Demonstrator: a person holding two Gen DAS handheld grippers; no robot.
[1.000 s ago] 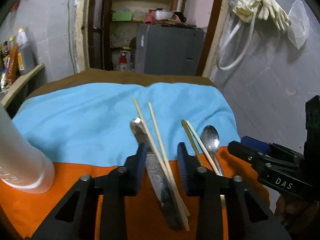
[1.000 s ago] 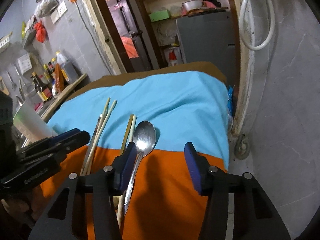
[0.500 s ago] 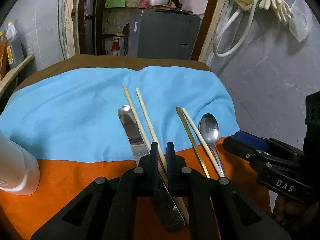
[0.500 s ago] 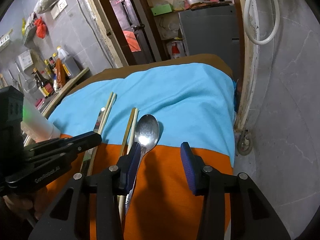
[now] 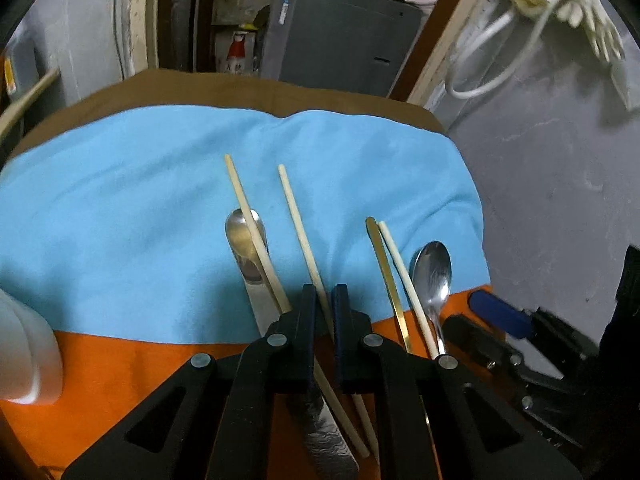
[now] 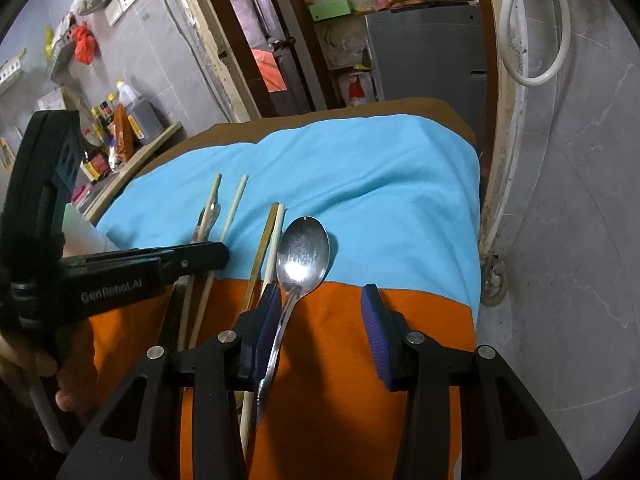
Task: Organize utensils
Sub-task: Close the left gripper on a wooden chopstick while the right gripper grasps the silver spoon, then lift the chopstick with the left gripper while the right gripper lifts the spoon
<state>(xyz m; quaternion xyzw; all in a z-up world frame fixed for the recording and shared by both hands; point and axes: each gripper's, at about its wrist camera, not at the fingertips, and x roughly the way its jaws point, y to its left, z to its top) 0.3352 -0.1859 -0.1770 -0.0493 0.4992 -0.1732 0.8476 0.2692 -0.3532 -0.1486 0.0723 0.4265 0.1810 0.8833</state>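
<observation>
My left gripper [image 5: 323,300] is shut on a pale chopstick [image 5: 298,224], whose tip points away over the blue cloth [image 5: 120,220]. Its mate [image 5: 256,240] lies across a steel knife [image 5: 246,276] just to the left. Further right lie a golden chopstick [image 5: 386,272], a pale chopstick [image 5: 400,272] and a spoon [image 5: 434,272]. My right gripper [image 6: 320,312] hovers open over the orange cloth [image 6: 344,360]. The spoon [image 6: 304,252] runs its handle along the inner side of that gripper's left pad, without being pinched.
A white cup [image 5: 24,352] stands at the left on the orange cloth. A grey wall [image 6: 580,240] runs close along the table's right edge. A shelf with bottles [image 6: 120,128] is at the left. A hand [image 6: 60,380] holds the left gripper.
The left jaws closed on the right chopstick of the left pair, and the gripper moved forward and lower. That chopstick's tip now stands apart from its mate. The right jaws narrowed slightly.
</observation>
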